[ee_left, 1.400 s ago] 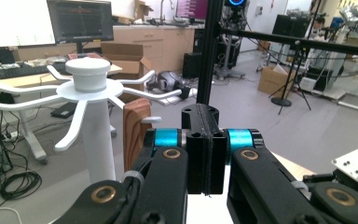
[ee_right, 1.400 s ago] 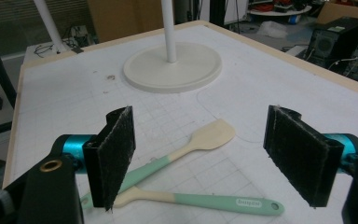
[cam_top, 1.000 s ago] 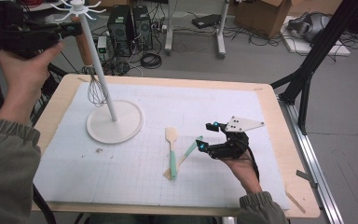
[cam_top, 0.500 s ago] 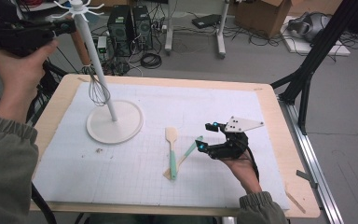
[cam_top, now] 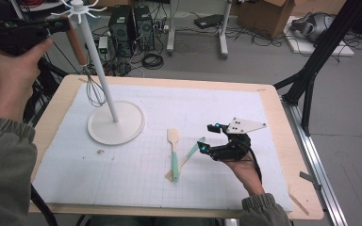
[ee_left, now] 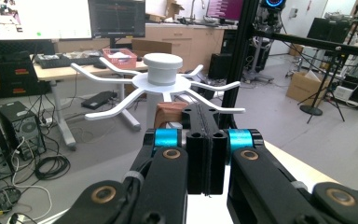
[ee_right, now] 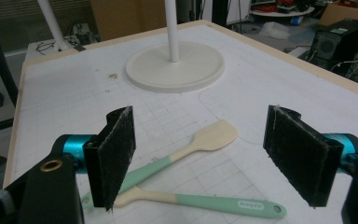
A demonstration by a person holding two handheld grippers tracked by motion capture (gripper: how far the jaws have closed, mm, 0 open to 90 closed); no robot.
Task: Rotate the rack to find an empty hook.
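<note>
Cluttered lab floor with computer towers, cables and boxes is lying behind a pale wooden worktop (cam_top: 292,141) that is carrying a white gridded mat (cam_top: 136,174). On the mat's left half, a white stand (cam_top: 115,123) with a round base is rising on a thin pole to a crown of curved hook arms (ee_left: 163,79), which is filling the middle of the left gripper view.

The left gripper (cam_top: 52,27) is being held high at the stand's top, off the worktop's far left corner, its jaws clenched on the brown wooden handle of a whisk (cam_top: 78,47). The whisk is hanging down beside the pole, its wire head (cam_top: 94,92) dangling just above the mat near the base. In the left gripper view the handle's end (ee_left: 170,114) is showing just beyond the closed jaws, right under the hook arms.

The right gripper (cam_top: 207,137) is resting low on the mat's right half with its jaws spread wide and nothing between them. Two spatulas are lying crossed just left of it: one spatula (cam_top: 173,153) with a cream blade and mint handle, and a second spatula (ee_right: 205,204) under it. In the right gripper view both are lying just ahead of the open pads, and the second's mint handle is bearing small raised lettering that is too blurred to read.
</note>
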